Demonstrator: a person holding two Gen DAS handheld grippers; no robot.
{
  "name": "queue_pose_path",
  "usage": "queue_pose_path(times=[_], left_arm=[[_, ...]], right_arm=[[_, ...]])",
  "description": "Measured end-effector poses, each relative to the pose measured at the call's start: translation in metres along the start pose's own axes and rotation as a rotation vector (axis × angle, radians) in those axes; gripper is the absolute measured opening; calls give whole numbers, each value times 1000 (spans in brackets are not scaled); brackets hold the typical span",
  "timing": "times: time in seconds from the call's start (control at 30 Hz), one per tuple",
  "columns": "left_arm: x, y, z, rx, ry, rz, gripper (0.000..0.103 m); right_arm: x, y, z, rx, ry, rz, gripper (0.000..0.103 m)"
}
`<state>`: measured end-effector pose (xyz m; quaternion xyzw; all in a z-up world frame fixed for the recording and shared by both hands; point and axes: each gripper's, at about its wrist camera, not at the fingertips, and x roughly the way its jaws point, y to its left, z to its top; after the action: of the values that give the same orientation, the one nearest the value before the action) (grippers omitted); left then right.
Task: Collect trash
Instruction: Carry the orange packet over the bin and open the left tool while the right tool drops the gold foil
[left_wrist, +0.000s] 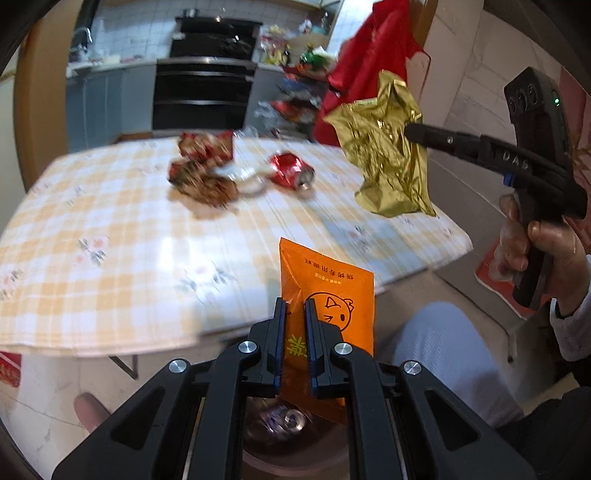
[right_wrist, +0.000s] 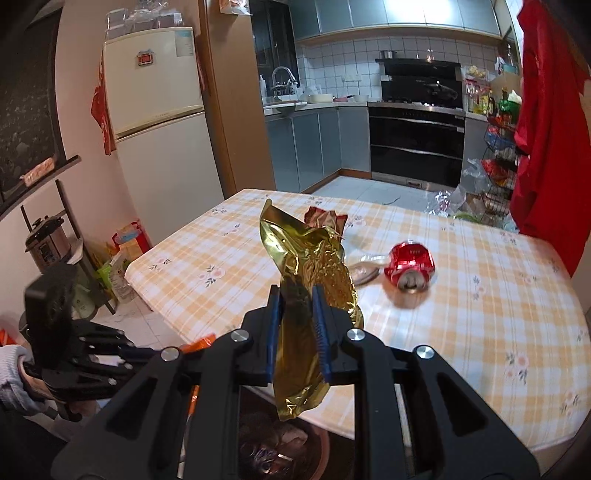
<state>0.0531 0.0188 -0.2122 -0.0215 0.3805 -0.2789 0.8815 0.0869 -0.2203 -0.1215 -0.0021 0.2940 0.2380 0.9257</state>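
My left gripper (left_wrist: 294, 306) is shut on an orange snack packet (left_wrist: 328, 295), held off the table's near edge above a round bin (left_wrist: 295, 435) that has a can inside. My right gripper (right_wrist: 298, 295) is shut on a crumpled gold foil wrapper (right_wrist: 306, 254), also held over the bin (right_wrist: 280, 450); the wrapper shows in the left wrist view (left_wrist: 388, 155) too. On the checked tablecloth (left_wrist: 110, 236) lie a crushed red can (left_wrist: 291, 170), red and brown crumpled wrappers (left_wrist: 203, 166) and a clear plastic piece (right_wrist: 364, 269). The can (right_wrist: 410, 264) also shows in the right wrist view.
A kitchen with an oven (right_wrist: 417, 144) and a fridge (right_wrist: 159, 122) lies behind the table. A red cloth (right_wrist: 546, 129) hangs at the right. A rack of bags (right_wrist: 495, 173) stands beside it. My knee (left_wrist: 450, 354) is beside the bin.
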Motion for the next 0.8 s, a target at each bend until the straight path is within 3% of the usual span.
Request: queue_pose_path(times=[0.1, 0.13, 0.2, 0.27, 0.4, 0.5, 0.6, 0.8], left_arm=[[12, -4, -8, -11, 42, -28, 16], [15, -4, -11, -20, 51, -28, 21], [14, -4, -11, -43, 47, -48, 42], [7, -6, -8, -52, 25, -55, 49], [-13, -1, 6, -72, -43, -13, 74], [-33, 8, 12, -94, -106, 65, 94], [-47, 19, 16, -124, -141, 170, 97], [-68, 53, 13, -237, -180, 267, 97]], right_arm=[[-5, 0, -8, 11, 10, 7, 21], [-7, 0, -9, 13, 11, 10, 21], [-12, 1, -13, 18, 11, 18, 21], [-14, 4, -16, 18, 19, 27, 21], [-14, 6, -22, 27, 39, 51, 21], [-12, 8, -27, 50, 57, 82, 21], [-8, 12, -32, 51, 78, 102, 21], [1, 25, -39, 32, 127, 130, 21]])
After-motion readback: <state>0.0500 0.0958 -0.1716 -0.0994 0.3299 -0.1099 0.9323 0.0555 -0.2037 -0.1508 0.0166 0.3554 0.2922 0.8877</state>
